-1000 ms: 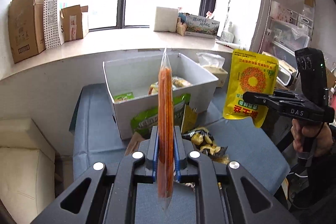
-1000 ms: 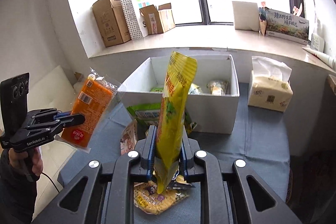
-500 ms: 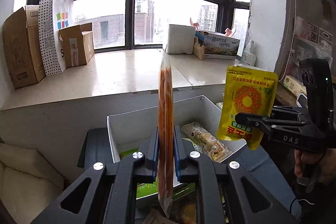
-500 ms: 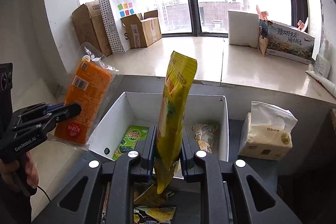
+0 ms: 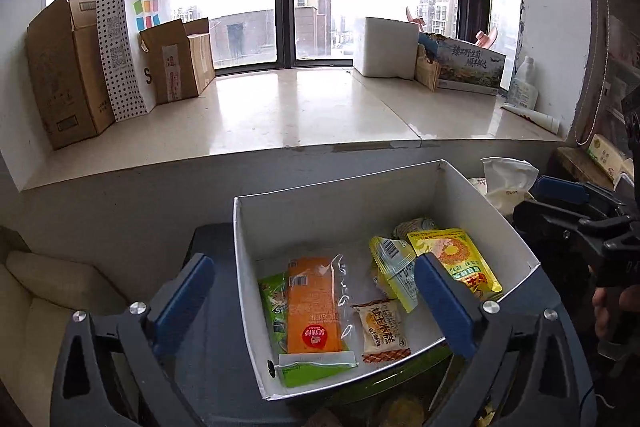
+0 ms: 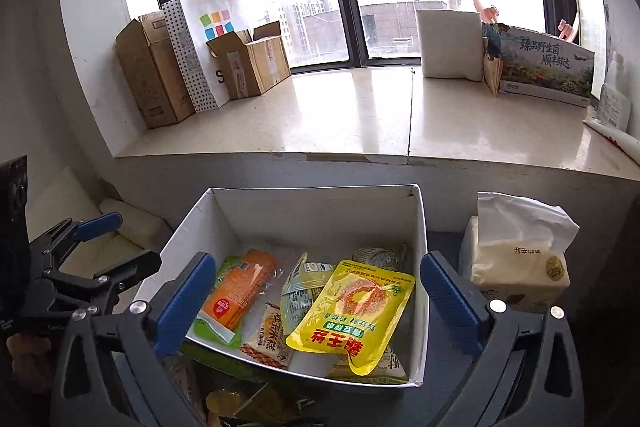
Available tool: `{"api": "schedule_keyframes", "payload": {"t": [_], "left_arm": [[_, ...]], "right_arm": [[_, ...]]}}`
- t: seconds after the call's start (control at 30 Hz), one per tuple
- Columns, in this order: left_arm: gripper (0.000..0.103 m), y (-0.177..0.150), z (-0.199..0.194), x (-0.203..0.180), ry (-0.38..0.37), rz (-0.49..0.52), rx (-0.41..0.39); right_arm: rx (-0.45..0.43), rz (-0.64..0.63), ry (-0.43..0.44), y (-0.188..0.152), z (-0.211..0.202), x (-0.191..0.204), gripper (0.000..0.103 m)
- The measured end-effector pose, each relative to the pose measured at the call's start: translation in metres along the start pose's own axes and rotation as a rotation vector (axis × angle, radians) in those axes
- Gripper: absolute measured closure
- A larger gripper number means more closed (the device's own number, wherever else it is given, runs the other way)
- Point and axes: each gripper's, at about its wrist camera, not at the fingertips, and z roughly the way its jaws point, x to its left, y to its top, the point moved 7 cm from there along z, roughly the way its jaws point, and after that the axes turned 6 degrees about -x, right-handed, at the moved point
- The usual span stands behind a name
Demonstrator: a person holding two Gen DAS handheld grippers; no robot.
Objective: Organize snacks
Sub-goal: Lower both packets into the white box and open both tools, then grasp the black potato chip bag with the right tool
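A wide window with a pale stone sill [image 5: 304, 107] fills the background, and a white box [image 5: 340, 203] is set below it on a dark blue table [image 6: 444, 247].

The left gripper [image 5: 316, 303] is seen over the near edge of the box with its jaws opening; its blue pads [image 5: 184, 291] are spread wide and nothing is pressed between them. Below it, an orange pack [image 5: 314, 307] is laid flat on the box floor, over a green pack [image 5: 276, 311]. Just beside these a small brown biscuit pack [image 5: 382, 333] is found, and further right a yellow pouch [image 5: 456, 259].

The right gripper [image 6: 316, 303] is likewise seen with jaws opening, pads wide apart and empty. Under it the yellow pouch [image 6: 352, 311] is laid face up in the box, on top of other packs, with the orange pack [image 6: 236, 287] to its left.

More snack packs [image 6: 240, 403] are left on the table in front of the box. A tissue pack [image 6: 516, 263] is stood to the right of the box. Cardboard boxes [image 5: 64, 71] and a paper bag [image 5: 136, 35] are lined up on the sill's left end, a white block [image 5: 384, 47] on its right.
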Motion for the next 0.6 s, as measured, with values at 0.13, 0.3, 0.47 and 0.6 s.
{"api": "schedule_keyframes", "payload": {"t": [0.13, 0.3, 0.47, 0.6], "left_arm": [[0.001, 0.006, -0.011, -0.001, -0.006, -0.003, -0.009], [0.001, 0.009, -0.039, -0.008, -0.046, -0.010, -0.041], [0.000, -0.005, -0.077, -0.019, -0.059, 0.029, -0.076], [0.000, -0.028, -0.101, -0.023, -0.079, 0.031, -0.076]], "right_arm": [[-0.009, -0.017, -0.001, 0.001, -0.007, 0.005, 0.000], [-0.008, -0.013, 0.001, -0.005, -0.017, 0.008, 0.000], [-0.003, -0.035, 0.031, -0.020, -0.039, 0.020, 0.000], [0.002, -0.072, 0.051, -0.042, -0.065, 0.031, 0.000]]}}
